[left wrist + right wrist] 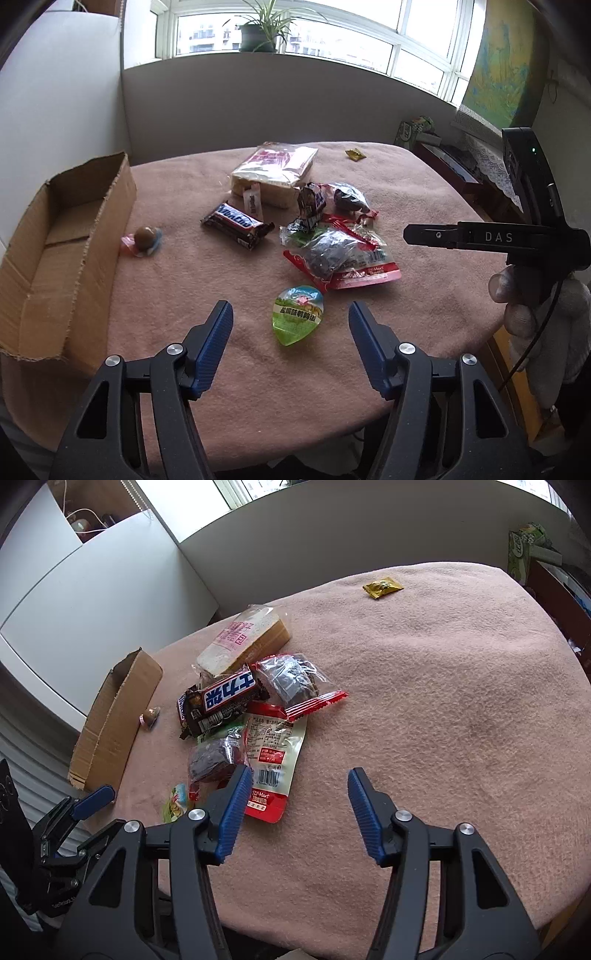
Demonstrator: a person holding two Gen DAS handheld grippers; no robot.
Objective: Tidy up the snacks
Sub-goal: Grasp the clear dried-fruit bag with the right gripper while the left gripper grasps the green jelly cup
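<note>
While both claws hang over the pink fleece-covered table, neither holds anything. Low in the left wrist view, the left gripper has its ribbed blue pads spread apart with only cloth between them; a green egg-shaped plastic snack pack lies just beyond, in line with the gap and untouched. Low in the right wrist view, the right gripper is likewise parted and empty, its left pad overlapping the lower edge of a red and white printed foil pouch; whether it touches I cannot tell.

Mid-frame in the left view the snacks sit clustered: a brown chocolate bar in a glossy wrapper, a clear-wrapped loaf of sliced bread with pink print behind it, and dark sweets in clear bags atop the red pouch. A round brown candy on a pink and blue wrapper lies alone beside an open brown cardboard box at the left edge. A small yellow sachet sits well apart near the far edge.

Behind, a white wall rises to a bright window with a potted spider plant at top centre; a yellow-green painting hangs at upper right. A pale-gloved hand holds the other claw's handle at right.
</note>
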